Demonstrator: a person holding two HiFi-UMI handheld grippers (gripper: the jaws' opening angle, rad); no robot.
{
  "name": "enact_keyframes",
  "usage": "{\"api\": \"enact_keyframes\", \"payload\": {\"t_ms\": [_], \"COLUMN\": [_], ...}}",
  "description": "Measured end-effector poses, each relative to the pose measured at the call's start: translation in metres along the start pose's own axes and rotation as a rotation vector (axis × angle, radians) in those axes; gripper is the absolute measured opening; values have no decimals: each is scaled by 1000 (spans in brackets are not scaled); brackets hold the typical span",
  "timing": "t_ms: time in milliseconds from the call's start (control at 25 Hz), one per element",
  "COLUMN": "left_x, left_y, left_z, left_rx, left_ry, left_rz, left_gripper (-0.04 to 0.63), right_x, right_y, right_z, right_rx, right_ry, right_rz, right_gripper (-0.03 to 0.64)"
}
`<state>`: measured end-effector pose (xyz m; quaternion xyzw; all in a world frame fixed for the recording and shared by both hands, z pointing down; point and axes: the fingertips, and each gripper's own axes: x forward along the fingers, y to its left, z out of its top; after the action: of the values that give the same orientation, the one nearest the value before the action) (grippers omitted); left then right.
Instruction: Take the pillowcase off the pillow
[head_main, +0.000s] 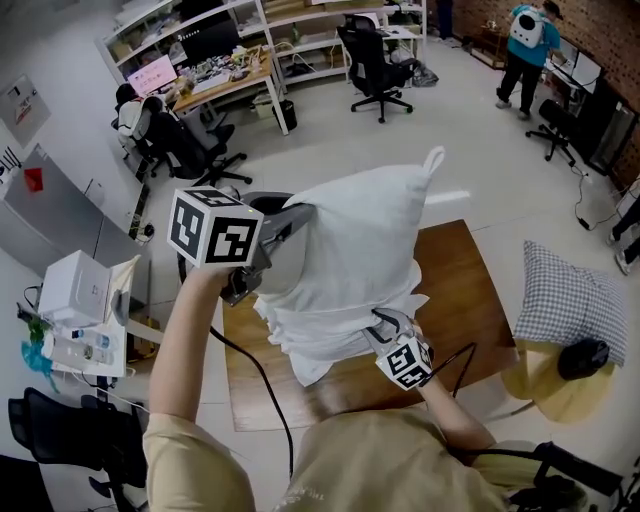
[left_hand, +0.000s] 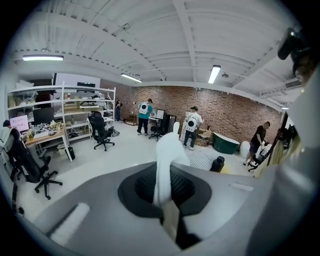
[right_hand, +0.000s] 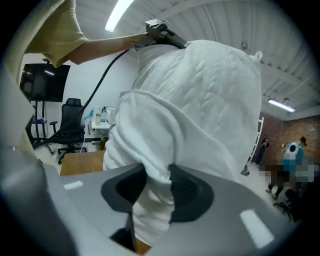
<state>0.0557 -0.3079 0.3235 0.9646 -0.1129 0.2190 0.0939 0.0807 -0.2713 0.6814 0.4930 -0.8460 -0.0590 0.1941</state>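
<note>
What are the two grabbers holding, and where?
The left gripper pinches the white quilted pillow by a top corner; the right gripper clamps the white cloth pillowcase by its bunched lower folds.

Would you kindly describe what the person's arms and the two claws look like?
The left claw and right claw both have smooth grey shells with black textured pads. Each carries a white cube printed with black square markers, and a black cable runs from each. The person wears a khaki short-sleeved shirt.
</note>
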Motion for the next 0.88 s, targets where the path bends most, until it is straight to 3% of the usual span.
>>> {"api": "enact_keyframes", "payload": {"t_ms": [120, 200, 280, 360, 560, 680, 720, 840, 880], "left_x": [-8, -17, -32, -51, -70, -57, -49, -36, -36], "left_y": [-1, -9, -18, -13, -24, -55, -53, -14, -4], "left_z": [10, 28, 53, 68, 87, 93, 83, 25, 17], "left_rx": [-115, -172, -152, -150, -232, -204, -266, -697, -777], "left_ry": [-99, -204, -310, -375, -424, -424, -407, -320, -314], "left_rz": [-29, -132, -253, -279, -262, -315, -283, -44, -2], "left_gripper": [11, 9, 9, 9, 8, 8, 8, 8, 8], "right_x": [1, 8, 24, 40, 50, 52, 50, 40, 36], "right_y": [5, 13, 24, 34, 42, 47, 45, 21, 10], "right_z": [-9, -31, -73, -106, -137, -162, -164, -146, -134], "right_rx": [-27, -15, 27, 77, 65, 109, 129, 219, 254], "right_ry": [39, 104, 197, 233, 278, 301, 300, 225, 176], "right_rz": [0, 17, 46, 62, 101, 130, 125, 45, 11], "right_gripper": [28, 15, 12, 11, 11, 11, 11, 47, 83]}}
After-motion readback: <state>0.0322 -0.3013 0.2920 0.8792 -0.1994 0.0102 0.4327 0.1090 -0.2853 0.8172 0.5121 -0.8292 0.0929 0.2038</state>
